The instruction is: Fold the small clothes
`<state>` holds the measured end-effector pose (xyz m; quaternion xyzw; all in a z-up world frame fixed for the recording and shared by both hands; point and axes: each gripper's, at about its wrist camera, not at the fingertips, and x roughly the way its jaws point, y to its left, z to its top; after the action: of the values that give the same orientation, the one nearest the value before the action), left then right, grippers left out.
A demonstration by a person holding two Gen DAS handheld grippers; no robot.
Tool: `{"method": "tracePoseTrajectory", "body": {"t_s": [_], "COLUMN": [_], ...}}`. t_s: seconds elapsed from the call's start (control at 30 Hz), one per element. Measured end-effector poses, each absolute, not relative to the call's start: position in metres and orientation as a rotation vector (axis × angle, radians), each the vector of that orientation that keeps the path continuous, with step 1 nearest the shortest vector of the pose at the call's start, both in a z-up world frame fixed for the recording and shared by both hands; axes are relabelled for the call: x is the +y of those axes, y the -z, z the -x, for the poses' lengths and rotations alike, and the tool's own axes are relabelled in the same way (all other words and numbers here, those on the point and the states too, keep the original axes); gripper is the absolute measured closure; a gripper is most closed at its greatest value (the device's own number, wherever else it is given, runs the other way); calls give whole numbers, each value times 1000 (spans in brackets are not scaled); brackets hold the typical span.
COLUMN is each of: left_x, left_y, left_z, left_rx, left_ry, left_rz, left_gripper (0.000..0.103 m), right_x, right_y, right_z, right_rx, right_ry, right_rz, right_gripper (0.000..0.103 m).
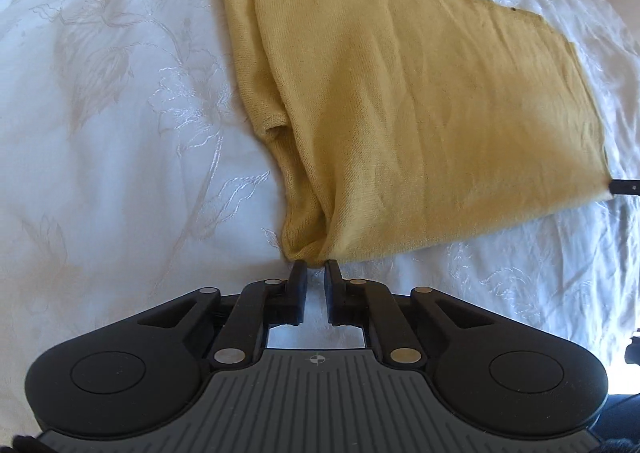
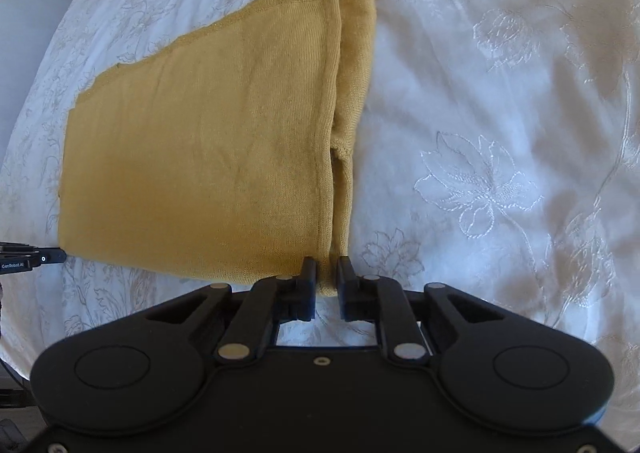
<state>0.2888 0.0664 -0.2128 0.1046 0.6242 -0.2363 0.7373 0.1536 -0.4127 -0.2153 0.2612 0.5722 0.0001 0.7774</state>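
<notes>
The soft yellow knitted cloth (image 1: 400, 101) lies folded on the white flowered bed cover (image 1: 100, 133). The left gripper (image 1: 315, 267) and the right gripper (image 2: 327, 265) each pinch a near corner; the cloth stretches away ahead.

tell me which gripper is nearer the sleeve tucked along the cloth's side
Neither clearly: both are at the yellow cloth. The left gripper pinches its near corner by a tucked sleeve; the right gripper straddles the other near corner, beside its own sleeve fold.

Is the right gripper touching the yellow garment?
Touching. The right wrist view shows the right gripper with the yellow garment corner pinched between its fingers.
</notes>
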Motion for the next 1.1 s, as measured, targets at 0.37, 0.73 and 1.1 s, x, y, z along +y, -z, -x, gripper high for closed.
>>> {"method": "tracePoseTrajectory", "body": {"t_s": [0.37, 0.73, 1.1], "left_x": [66, 45, 59], "left_y": [179, 197, 208], "left_z": [-290, -307, -310], "left_rx": [1173, 1186, 1193], "left_ry": [342, 350, 329], "left_rz": [-69, -41, 68], "left_gripper": [73, 73, 76], "right_x": [-384, -353, -342], "right_y": [173, 169, 176], "right_z": [-173, -190, -192], "right_rx": [1071, 1041, 1058], "right_ry": [11, -88, -116], "right_rz": [-349, -335, -350], "right_gripper": [33, 33, 31]}}
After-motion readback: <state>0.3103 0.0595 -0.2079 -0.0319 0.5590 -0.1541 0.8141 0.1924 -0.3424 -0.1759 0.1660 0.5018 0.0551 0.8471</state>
